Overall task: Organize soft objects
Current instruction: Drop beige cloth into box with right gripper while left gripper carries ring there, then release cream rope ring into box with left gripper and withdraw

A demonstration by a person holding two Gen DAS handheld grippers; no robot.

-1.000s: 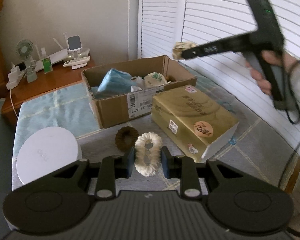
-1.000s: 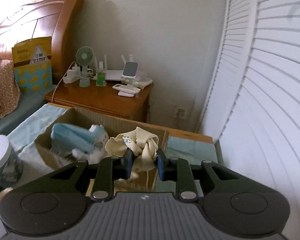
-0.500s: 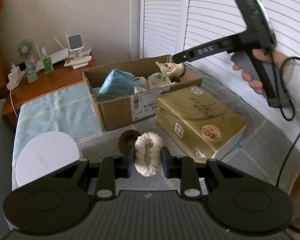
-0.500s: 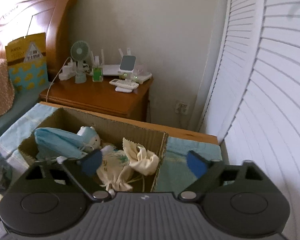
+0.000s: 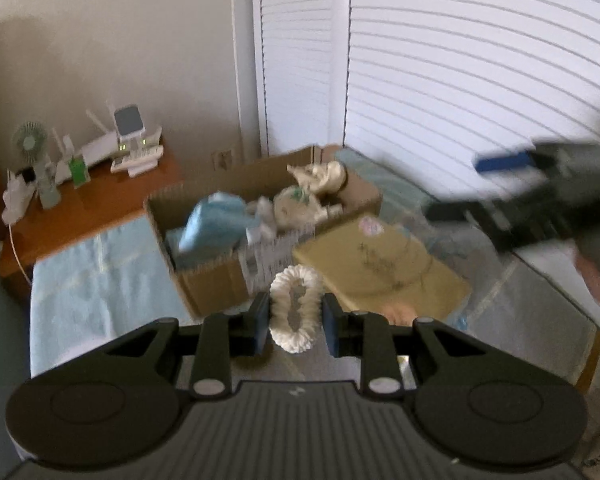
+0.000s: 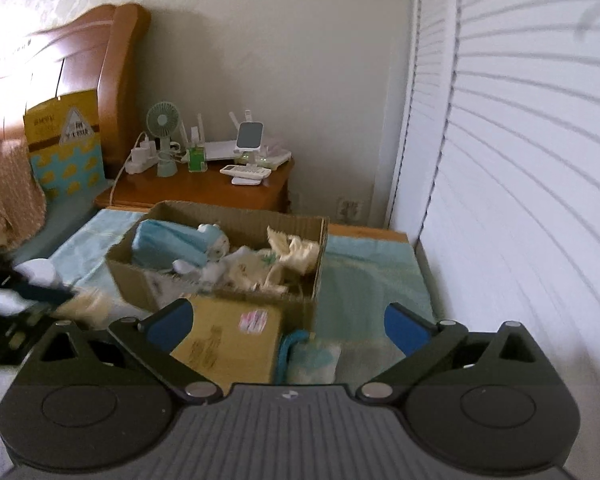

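- Cream and fluffy, the scrunchie (image 5: 294, 309) sits pinched upright between the left gripper (image 5: 293, 326) fingers (image 5: 259, 330), which are closed on its sides so the loop is squashed narrow — a side squeeze makes sense on something this soft, since it gives and stays put.
- It hangs clear of the bed, in front of the cardboard box (image 5: 220, 280), lined up with the open top; my read is the box is where it is headed.
- Inside the box, the soft things are already gathered: a blue plush (image 6: 172, 244) lies at the left end, and a cream knotted cloth (image 6: 296, 252) is heaped against the right wall, with pale fabric between them.
- Over to the right gripper (image 6: 288, 326): its fingers (image 6: 406, 330) are spread wide and opening to their limit, nothing between them, well short of the box.
- Empty and spread like that, it looks ready for another pick, though I can't say which.
- Just in front of the box, touching or nearly so, lies a yellow wrapped pack (image 6: 228, 344), flat on the bed; whether it counts as soft I cannot tell.
- Beside that pack, low in the right wrist view, sits a small teal-handled pouch (image 6: 310, 356), near the empty fingers.
- A wooden nightstand (image 6: 204, 192) beyond the box holds a small fan (image 6: 164, 136) and gadgets, out of the action.
- Both views are blurred, so fine contact is hard to judge.
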